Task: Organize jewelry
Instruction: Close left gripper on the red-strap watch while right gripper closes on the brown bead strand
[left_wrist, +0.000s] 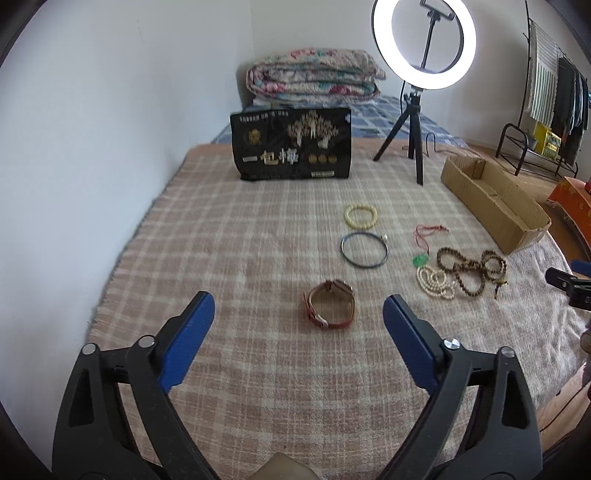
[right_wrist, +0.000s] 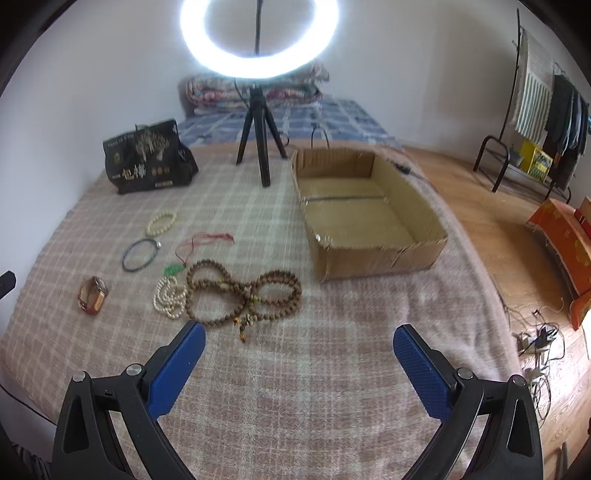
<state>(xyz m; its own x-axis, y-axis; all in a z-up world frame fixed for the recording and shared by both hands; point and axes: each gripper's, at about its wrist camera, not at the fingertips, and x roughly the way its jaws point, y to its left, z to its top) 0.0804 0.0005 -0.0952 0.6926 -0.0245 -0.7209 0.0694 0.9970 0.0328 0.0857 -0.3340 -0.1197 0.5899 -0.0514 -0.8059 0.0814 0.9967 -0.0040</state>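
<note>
Jewelry lies on a plaid blanket (left_wrist: 240, 236): a red-strap watch (left_wrist: 330, 305), a dark bangle (left_wrist: 365, 249), a cream bead bracelet (left_wrist: 361, 215), a green pendant on red cord (left_wrist: 421, 260), a pearl strand (left_wrist: 434, 283) and a long brown bead necklace (left_wrist: 471, 269). My left gripper (left_wrist: 299, 314) is open, just short of the watch. My right gripper (right_wrist: 299, 341) is open and empty, near the brown necklace (right_wrist: 242, 295). The right view also shows the watch (right_wrist: 92, 295), bangle (right_wrist: 140, 254), bracelet (right_wrist: 161, 222) and pearls (right_wrist: 169, 298). An open, empty cardboard box (right_wrist: 417, 254) stands at the right.
A ring light on a tripod (right_wrist: 258, 147) stands behind the jewelry, beside a black printed bag (left_wrist: 290, 144). Folded quilts (left_wrist: 314, 77) lie at the back. The bed edge drops to a wooden floor (right_wrist: 480, 221) with cables at the right.
</note>
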